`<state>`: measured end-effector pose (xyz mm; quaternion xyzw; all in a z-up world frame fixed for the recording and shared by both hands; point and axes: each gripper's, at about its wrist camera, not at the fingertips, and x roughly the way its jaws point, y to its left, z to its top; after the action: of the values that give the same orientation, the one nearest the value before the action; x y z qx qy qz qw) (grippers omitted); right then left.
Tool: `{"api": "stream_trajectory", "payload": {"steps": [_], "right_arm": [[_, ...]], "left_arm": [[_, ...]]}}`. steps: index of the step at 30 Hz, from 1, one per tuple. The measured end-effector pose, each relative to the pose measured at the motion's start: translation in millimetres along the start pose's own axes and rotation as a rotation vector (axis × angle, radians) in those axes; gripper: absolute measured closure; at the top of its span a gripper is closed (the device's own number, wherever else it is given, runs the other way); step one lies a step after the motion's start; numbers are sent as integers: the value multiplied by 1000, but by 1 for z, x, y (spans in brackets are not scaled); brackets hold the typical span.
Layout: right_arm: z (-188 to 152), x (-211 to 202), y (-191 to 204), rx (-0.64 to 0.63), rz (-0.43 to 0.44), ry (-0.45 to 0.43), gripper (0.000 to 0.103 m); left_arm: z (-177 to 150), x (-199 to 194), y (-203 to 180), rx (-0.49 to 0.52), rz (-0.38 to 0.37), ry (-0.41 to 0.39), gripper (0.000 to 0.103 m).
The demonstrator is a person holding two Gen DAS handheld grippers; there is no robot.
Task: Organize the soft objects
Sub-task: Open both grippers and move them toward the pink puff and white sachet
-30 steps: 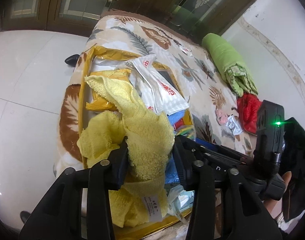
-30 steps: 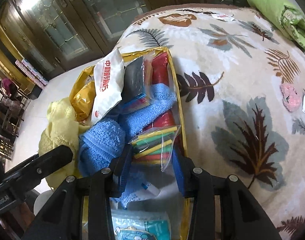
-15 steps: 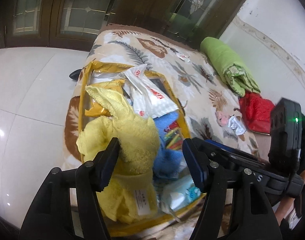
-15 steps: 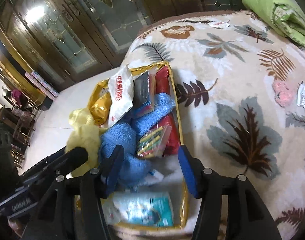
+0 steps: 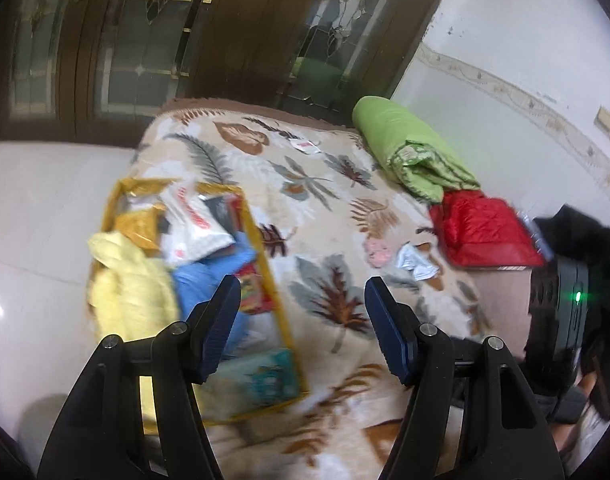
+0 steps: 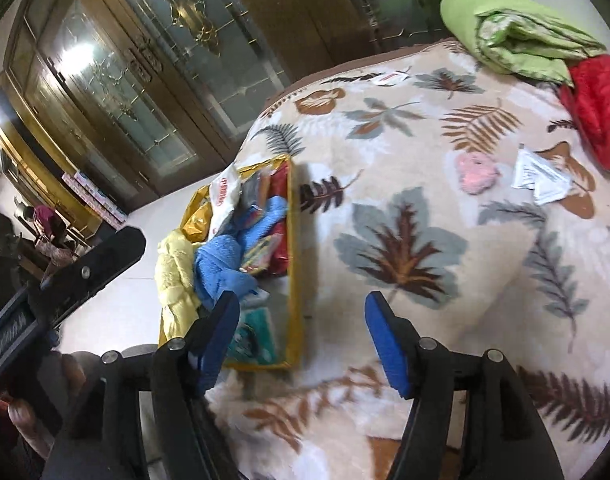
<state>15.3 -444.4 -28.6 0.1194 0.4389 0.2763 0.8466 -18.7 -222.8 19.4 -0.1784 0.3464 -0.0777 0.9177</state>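
Note:
A clear storage bag with a yellow rim (image 5: 267,268) (image 6: 293,280) lies on the left of a leaf-print blanket (image 5: 329,216) (image 6: 405,184). In it lie a yellow towel (image 5: 133,288) (image 6: 175,280), a blue towel (image 5: 213,276) (image 6: 221,264), a white packet (image 5: 193,224) and a small bag of coloured sticks (image 6: 261,252). My left gripper (image 5: 301,312) stands open above the blanket, right of the bag, with nothing between its fingers. My right gripper (image 6: 303,320) hovers over the bag's near corner, its jaws still opening and empty.
A rolled green quilt (image 5: 409,152) (image 6: 517,36) and a red padded cloth (image 5: 481,232) (image 6: 601,100) lie at the far right. A pink scrap (image 5: 379,250) (image 6: 475,170) and white wrappers (image 5: 417,262) (image 6: 541,176) rest mid-blanket. White tile floor lies left; glass doors stand behind.
The left gripper let go of the yellow towel, and the right let go of the bag of sticks. Both opened wide, pulled back and rose, swinging right over the blanket.

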Motion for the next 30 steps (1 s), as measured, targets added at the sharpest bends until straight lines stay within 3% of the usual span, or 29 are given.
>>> {"api": "stream_trajectory", "payload": {"steps": [16, 21, 30], "right_arm": [[1, -33, -58, 35, -34, -30, 37], [10, -33, -83, 57, -37, -27, 37], [38, -25, -131, 72, -162, -20, 37]], "left_arm": [[-7, 41, -50, 52, 119, 72, 38], [-7, 61, -69, 89, 103, 115, 38], [-1, 124, -93, 87, 33, 210, 38]]}}
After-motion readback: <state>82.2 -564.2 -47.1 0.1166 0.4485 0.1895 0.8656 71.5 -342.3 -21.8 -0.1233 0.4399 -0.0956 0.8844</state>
